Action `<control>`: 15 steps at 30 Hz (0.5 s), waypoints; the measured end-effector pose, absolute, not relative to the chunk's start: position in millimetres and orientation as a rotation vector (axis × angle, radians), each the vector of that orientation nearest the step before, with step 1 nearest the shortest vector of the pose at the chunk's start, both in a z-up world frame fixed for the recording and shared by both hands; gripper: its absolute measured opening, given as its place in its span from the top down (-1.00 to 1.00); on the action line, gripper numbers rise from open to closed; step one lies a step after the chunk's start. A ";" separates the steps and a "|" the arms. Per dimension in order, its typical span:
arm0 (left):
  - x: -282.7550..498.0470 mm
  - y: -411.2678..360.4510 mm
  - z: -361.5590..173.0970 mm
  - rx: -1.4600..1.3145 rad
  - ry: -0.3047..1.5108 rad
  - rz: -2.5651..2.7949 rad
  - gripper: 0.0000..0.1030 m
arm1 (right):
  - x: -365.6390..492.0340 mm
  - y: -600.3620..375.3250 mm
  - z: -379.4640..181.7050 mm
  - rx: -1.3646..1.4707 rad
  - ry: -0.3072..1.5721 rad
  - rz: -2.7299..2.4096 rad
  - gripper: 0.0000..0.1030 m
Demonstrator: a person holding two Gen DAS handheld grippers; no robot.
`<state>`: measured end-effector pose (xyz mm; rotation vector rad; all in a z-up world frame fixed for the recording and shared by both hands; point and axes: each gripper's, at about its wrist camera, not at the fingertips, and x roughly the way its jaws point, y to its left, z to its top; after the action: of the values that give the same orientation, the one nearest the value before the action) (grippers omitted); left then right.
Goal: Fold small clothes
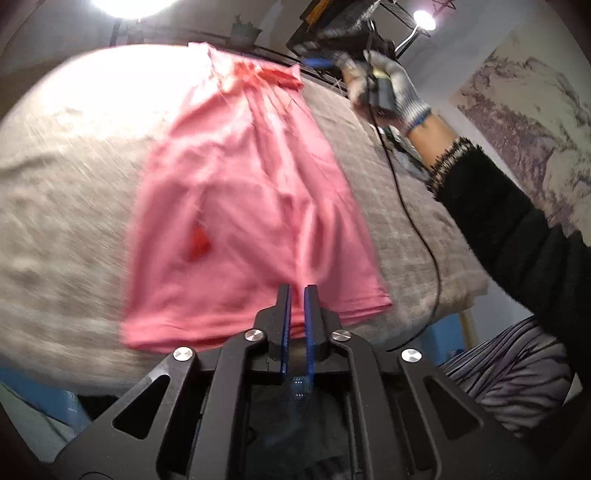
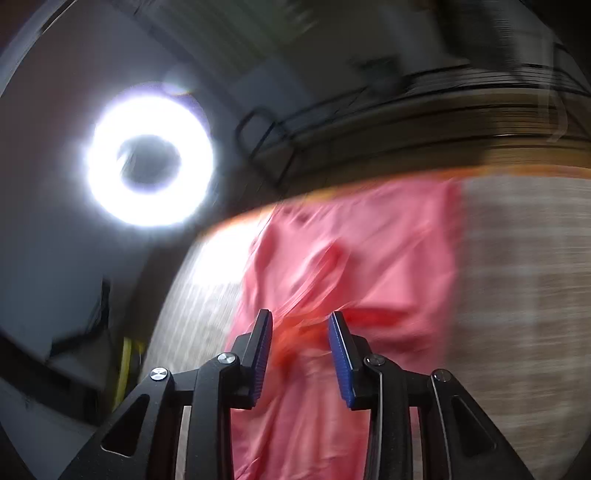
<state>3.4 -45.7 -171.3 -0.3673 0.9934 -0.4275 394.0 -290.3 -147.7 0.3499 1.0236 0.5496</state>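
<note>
Just ahead of the left hand-held gripper [image 1: 297, 291] lies the pink garment [image 1: 240, 206].

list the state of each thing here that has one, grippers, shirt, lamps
left gripper: nearly shut, nothing visibly pinched
right gripper: open, over the shirt's collar end
pink shirt: folded lengthwise, lying on the grey cloth
ring light: on
small lamp: on

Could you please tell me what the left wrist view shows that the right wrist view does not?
Only the left wrist view shows the gloved hand, the black sleeve, the cable and the left gripper. Only the right wrist view shows the ring light and the right gripper, jaws apart. Both show the pink garment on the grey cloth.
</note>
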 end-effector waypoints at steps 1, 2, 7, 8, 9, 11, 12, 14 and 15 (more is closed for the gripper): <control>6.1 -37.7 -164.7 -0.343 0.989 -0.417 0.89 | 396.6 -300.6 -147.6 0.362 1.018 0.513 0.30; 9.3 -32.0 -160.0 -0.325 0.985 -0.405 0.89 | 399.6 -312.7 -150.1 0.369 1.017 0.463 0.29; 48.6 6.2 -133.3 -0.227 0.980 -0.274 0.88 | 413.1 -329.0 -179.4 0.394 1.063 0.369 0.19; 58.5 13.8 -127.6 -0.211 0.964 -0.245 0.88 | 414.8 -326.5 -183.8 0.388 1.067 0.369 0.20; 66.5 19.8 -122.2 -0.193 0.943 -0.214 0.88 | 416.9 -321.7 -187.5 0.367 1.075 0.366 0.25; 79.8 30.8 -114.5 -0.181 0.887 -0.161 0.88 | 420.0 -307.4 -194.9 0.294 1.103 0.369 0.44; 83.3 36.5 -113.3 -0.192 0.866 -0.142 0.88 | 418.4 -303.0 -195.7 0.257 1.110 0.365 0.67; 92.0 45.1 -114.5 -0.259 0.887 -0.140 0.88 | 419.4 -289.1 -198.1 0.148 1.119 0.332 0.97; 93.7 49.1 -113.8 -0.301 0.887 -0.162 0.88 | 421.0 -288.8 -194.3 0.115 1.115 0.324 0.98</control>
<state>93.7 49.1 -113.8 -0.3010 0.8870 -0.1619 421.0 -288.8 -194.3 0.1154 1.1150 0.3242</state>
